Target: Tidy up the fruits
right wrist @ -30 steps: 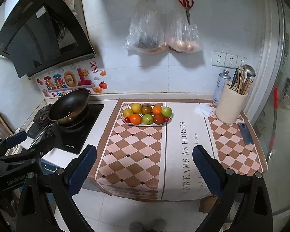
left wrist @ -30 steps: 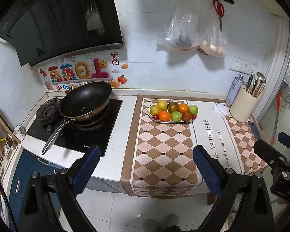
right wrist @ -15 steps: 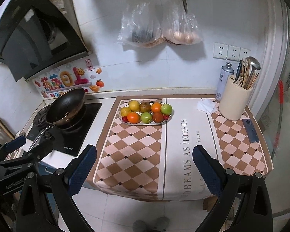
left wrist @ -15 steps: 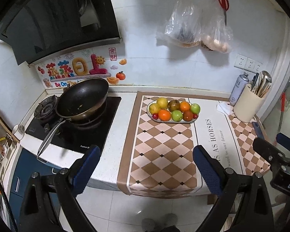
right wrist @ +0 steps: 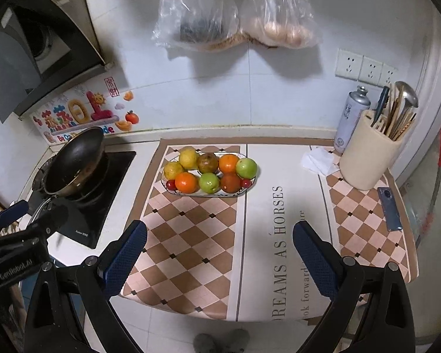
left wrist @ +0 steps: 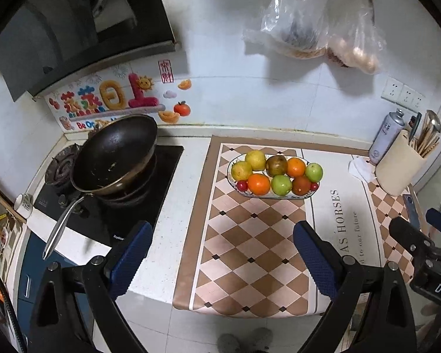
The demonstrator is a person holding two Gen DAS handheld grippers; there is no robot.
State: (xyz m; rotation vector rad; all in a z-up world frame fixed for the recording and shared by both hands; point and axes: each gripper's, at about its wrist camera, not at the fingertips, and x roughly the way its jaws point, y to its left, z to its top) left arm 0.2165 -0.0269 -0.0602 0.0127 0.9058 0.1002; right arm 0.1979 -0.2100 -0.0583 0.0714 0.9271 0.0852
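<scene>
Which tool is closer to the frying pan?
Left. The left tool hovers at the counter's front edge just right of the frying pan. The right tool is farther right, over the mat, both open.

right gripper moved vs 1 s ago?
Yes. In the right wrist view the right gripper has advanced toward the counter: the fruit plate and utensil holder loom larger and lower. Fingers open, empty.
</scene>
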